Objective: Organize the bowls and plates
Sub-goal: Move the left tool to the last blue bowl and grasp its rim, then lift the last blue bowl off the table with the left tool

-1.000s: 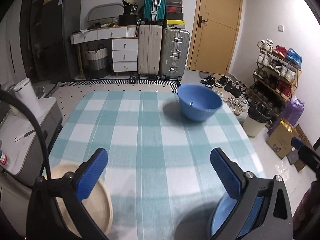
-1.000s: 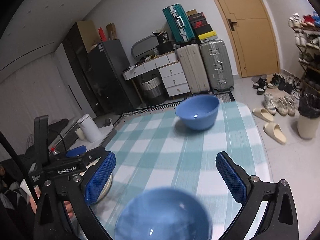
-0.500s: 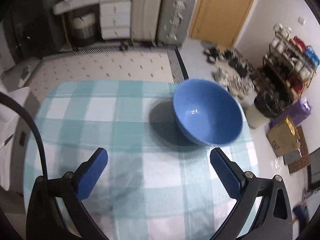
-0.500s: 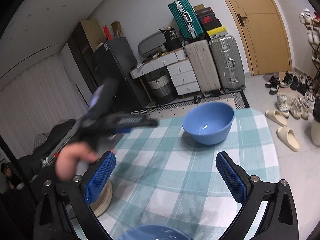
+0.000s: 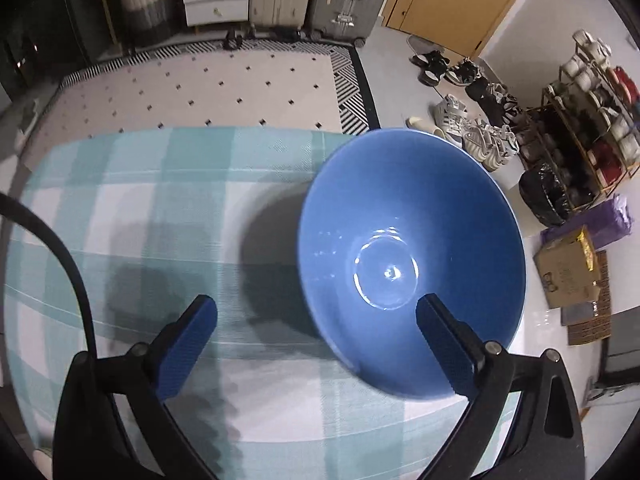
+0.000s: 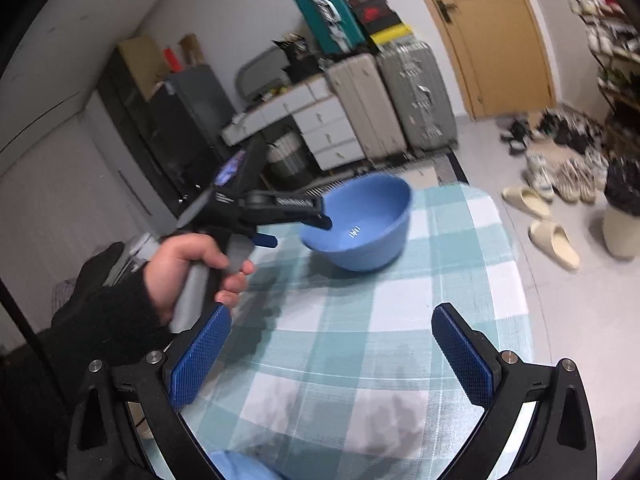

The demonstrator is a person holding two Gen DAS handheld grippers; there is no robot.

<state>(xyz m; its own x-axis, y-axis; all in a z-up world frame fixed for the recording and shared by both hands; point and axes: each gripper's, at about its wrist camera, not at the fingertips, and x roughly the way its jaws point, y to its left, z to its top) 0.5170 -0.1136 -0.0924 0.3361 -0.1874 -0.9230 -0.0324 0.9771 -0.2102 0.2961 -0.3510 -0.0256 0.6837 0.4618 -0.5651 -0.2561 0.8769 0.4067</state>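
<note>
The left hand-held gripper (image 5: 316,316) is hovering spread over the near-left rim of the blue bowl (image 5: 412,256), right of centre in its frame on the bench (image 5: 160,208); the right hand-held gripper (image 6: 332,340), likewise spread, is sitting well back

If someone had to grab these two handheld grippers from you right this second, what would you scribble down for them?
Left gripper: open, empty, reaching over the near rim of the big blue bowl; one finger is over the inside, the other outside. It has not closed on it.
Right gripper: open, empty, held above the checked tablecloth.
The big blue bowl stands upright near the far end of the table. A second blue dish peeks in at the near edge, under the right gripper.
Done: nothing stacked that I can see.
Left: probably close on the bowl's rim, then gather the dishes together.
</note>
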